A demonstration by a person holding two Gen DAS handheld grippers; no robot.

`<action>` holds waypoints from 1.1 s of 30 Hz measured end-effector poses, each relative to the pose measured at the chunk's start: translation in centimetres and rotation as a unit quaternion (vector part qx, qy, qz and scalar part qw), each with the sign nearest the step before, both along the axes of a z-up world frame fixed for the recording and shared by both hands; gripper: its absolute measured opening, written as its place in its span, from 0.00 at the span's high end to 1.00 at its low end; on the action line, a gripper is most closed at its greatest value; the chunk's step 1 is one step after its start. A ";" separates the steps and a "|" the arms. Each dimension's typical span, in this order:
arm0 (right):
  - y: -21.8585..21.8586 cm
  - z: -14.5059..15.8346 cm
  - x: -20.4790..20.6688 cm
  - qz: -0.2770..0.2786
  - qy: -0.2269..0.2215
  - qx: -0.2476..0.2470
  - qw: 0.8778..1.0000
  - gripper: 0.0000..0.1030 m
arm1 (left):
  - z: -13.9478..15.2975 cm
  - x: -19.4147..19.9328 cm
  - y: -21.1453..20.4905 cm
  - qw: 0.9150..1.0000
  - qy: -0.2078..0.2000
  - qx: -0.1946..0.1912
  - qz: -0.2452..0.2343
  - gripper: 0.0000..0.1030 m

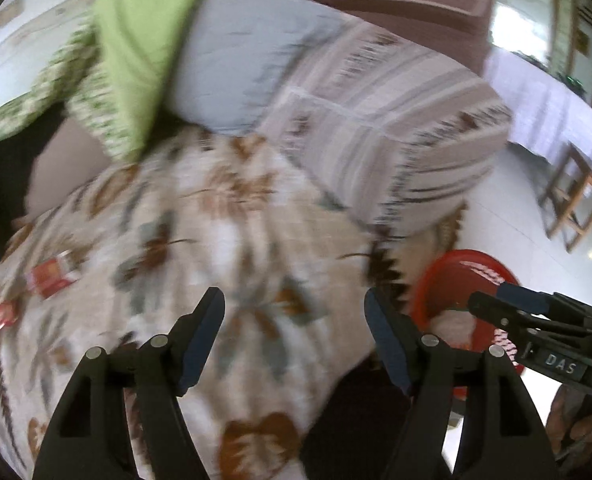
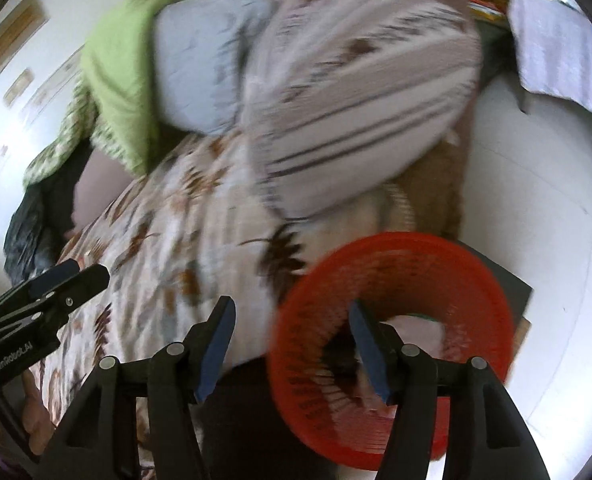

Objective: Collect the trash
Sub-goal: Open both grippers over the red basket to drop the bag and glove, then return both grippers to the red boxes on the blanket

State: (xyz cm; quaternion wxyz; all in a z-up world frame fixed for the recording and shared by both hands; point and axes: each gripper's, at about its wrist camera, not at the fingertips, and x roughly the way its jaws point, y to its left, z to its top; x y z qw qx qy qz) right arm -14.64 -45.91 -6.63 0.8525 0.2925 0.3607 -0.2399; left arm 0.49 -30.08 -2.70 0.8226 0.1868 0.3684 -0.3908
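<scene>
A red wrapper point(image 1: 52, 274) and a smaller red-and-white scrap point(image 1: 2, 316) lie on the floral bedspread point(image 1: 200, 216) at the left of the left wrist view. My left gripper point(image 1: 294, 312) is open and empty above the bedspread, well right of them. A red mesh basket point(image 2: 396, 320) stands on the floor by the bed; something pale lies inside it. My right gripper point(image 2: 292, 316) is open and empty over the basket's near left rim. The basket point(image 1: 456, 284) also shows at the right of the left wrist view. Both views are blurred.
A striped folded quilt point(image 1: 376, 120), a grey pillow point(image 1: 240, 52) and a green cloth point(image 1: 144, 32) lie further up the bed. A dark bag point(image 2: 36, 220) sits at the bed's left side. White floor point(image 2: 556, 240) lies to the right, with a wooden stool point(image 1: 576, 200).
</scene>
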 end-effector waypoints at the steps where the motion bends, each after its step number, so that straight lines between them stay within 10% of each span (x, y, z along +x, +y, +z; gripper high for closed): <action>1: 0.6 0.1 0.6 0.009 -0.001 -0.002 1.000 0.37 | 0.1 0.6 0.9 1.000 -0.003 0.000 0.011 0.30; 11: 9.5 0.4 10.4 0.151 0.005 -0.015 0.988 0.35 | 0.2 9.0 13.7 0.988 -0.036 0.020 0.151 0.25; 24: 16.1 -1.8 20.5 0.258 0.025 -0.019 0.966 0.34 | -2.5 31.9 29.4 0.939 0.007 0.040 0.343 0.25; 33: 16.9 -4.3 24.3 0.263 0.058 -0.007 0.963 0.34 | -8.6 44.7 35.1 0.917 0.138 -0.004 0.373 0.25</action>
